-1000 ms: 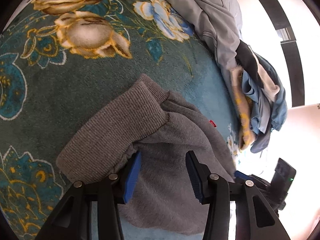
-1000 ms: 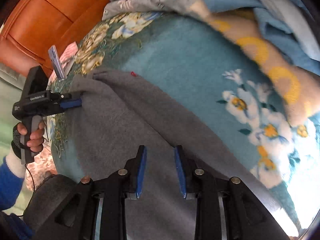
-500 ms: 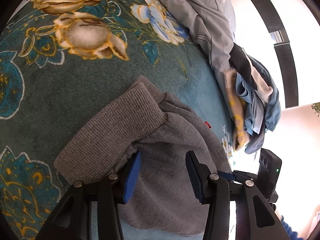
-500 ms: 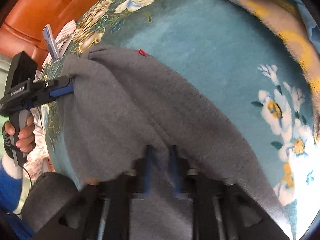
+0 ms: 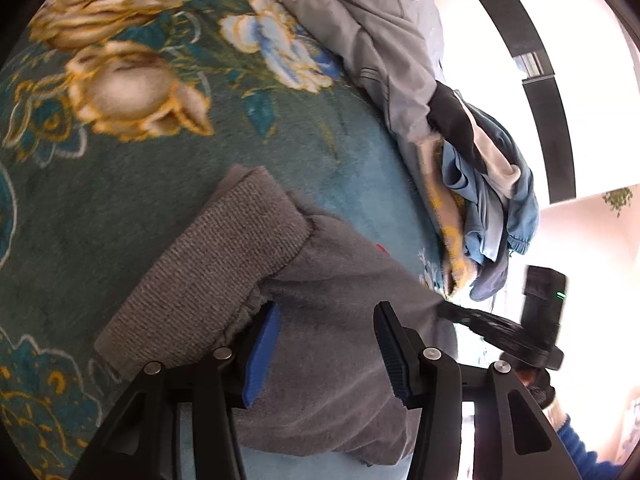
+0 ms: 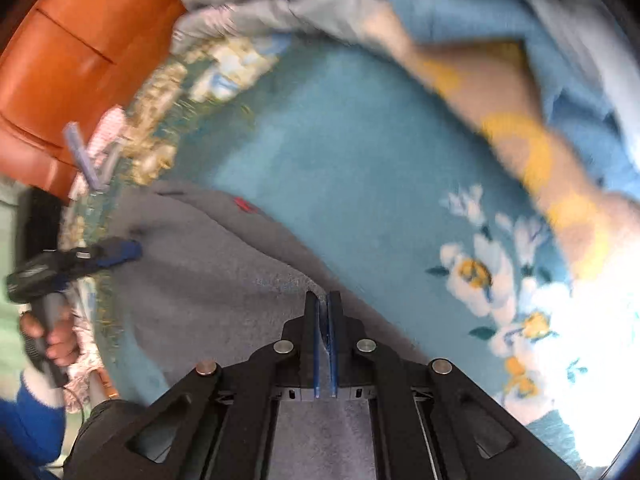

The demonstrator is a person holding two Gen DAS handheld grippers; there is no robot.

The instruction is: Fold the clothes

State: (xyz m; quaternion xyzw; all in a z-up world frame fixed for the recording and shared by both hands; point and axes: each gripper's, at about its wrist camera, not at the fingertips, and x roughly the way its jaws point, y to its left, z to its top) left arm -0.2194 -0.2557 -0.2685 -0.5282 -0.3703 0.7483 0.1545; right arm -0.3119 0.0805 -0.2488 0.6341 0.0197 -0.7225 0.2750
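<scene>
Both claws were seen over a grey sweater (image 5: 328, 344) that was spread on a teal blanket (image 5: 132, 184) with big flowers on it. On the right claw (image 6: 327, 320), the two blue pads were pressed together, and a fold of the grey sweater (image 6: 224, 280) was pinched between them at its near edge. On the left claw (image 5: 324, 356), the pads were spread wide apart, and nothing was held between them. Soft grey cloth was seen under the gap. The ribbed cuff (image 5: 224, 276) of the sweater was found just left of the left pad. A small red tag (image 6: 245, 205) was seen on the far part of the sweater.

A pile of blue and yellow clothes (image 5: 484, 216) was heaped at the far right of the blanket, well apart from the sweater. A grey flowered cover (image 5: 380, 40) was bunched up beyond it. In the right claw's view, an orange wooden board (image 6: 76, 60) was seen at the far left. A hand (image 6: 52, 336) with a blue sleeve was wrapped around the left claw's handle.
</scene>
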